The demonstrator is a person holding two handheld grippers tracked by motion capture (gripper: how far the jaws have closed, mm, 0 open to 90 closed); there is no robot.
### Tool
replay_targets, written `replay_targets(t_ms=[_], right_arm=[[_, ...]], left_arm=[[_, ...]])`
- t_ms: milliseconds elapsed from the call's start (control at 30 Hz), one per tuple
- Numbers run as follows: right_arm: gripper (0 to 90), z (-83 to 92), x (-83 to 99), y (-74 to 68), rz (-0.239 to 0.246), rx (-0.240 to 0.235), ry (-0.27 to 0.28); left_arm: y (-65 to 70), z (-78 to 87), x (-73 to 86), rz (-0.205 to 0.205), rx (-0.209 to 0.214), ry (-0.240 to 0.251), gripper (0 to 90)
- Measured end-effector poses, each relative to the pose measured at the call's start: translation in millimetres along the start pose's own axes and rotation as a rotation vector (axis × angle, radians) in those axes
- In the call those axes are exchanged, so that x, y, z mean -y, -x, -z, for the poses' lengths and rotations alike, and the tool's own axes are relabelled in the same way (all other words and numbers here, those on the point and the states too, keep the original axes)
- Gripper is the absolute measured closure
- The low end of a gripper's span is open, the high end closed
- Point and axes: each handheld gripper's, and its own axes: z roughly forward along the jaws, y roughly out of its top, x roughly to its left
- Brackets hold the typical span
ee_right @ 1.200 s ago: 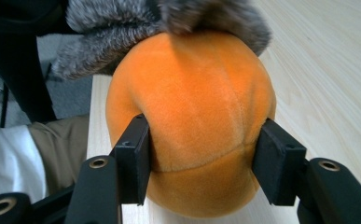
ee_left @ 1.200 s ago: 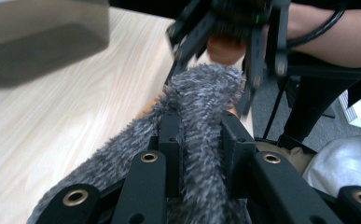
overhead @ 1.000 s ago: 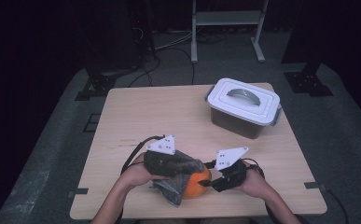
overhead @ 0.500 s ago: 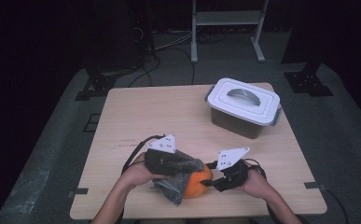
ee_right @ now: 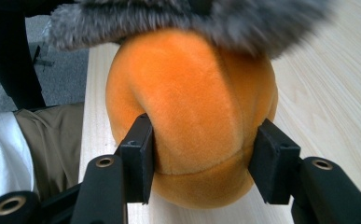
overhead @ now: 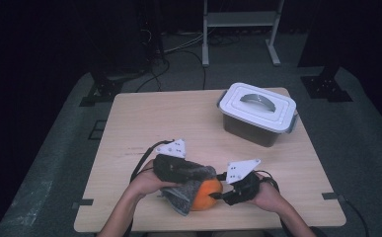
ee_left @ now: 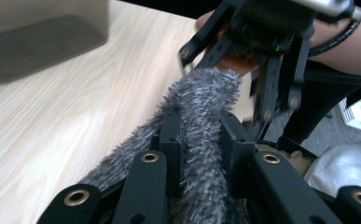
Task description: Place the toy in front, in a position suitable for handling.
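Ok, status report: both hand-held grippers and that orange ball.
Left hand-held gripper shut on grey cloth. Right hand-held gripper shut on orange ball, cloth draped over it. Lidded box well clear.

- An orange plush ball [overhead: 207,195], round and velvety with stitched seams, is being kept on the tabletop [overhead: 178,118] close to its near edge, about midway along that edge. In the right gripper view the ball [ee_right: 192,116] is being squeezed at its two sides, its soft surface being dented there.
- A grey shaggy cloth [overhead: 181,195] is being draped over the ball's top and left side, with its lower end being trailed onto the tabletop just beside the ball. In the left gripper view the cloth [ee_left: 201,121] is being pinched into a narrow upright fold, its fuzzy fibres being pushed outward.
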Motion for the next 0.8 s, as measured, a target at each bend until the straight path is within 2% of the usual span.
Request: replay_targets(t_ms=[67, 200, 467, 567, 667, 700, 800], right_arm=[[46.5, -0.6, -0.8, -0.4, 0.015, 0.005, -0.007], [46.9, 3.1, 7.1, 5.5, -0.001, -0.002, -0.003], [46.4, 8.6, 23.8, 21.9, -0.087, -0.029, 0.005], [46.3, 8.3, 21.7, 21.5, -0.068, -0.028, 0.000], [45.9, 8.3, 21.0, 22.0, -0.072, -0.032, 0.000], [44.1, 8.5, 21.1, 22.3, -0.072, -0.036, -0.003], [31.2, 10.1, 20.1, 24.6, -0.088, -0.071, -0.021]], left_arm=[[3.0, -6.2, -4.9, -0.023, -0.006, -0.024, 73.5], [1.7, -5.5, -2.8, -0.023, -0.015, -0.040, 73.6], [-6.9, 15.2, 25.4, 0.048, -0.027, -0.011, 73.5], [-9.5, 19.9, 34.6, 0.076, -0.025, 0.005, 73.3], [-9.2, 20.3, 36.9, 0.081, -0.024, 0.013, 73.2], [-8.9, 19.5, 36.4, 0.078, -0.023, 0.012, 73.2], [-8.4, 16.2, 34.0, 0.067, -0.021, 0.004, 73.2]])
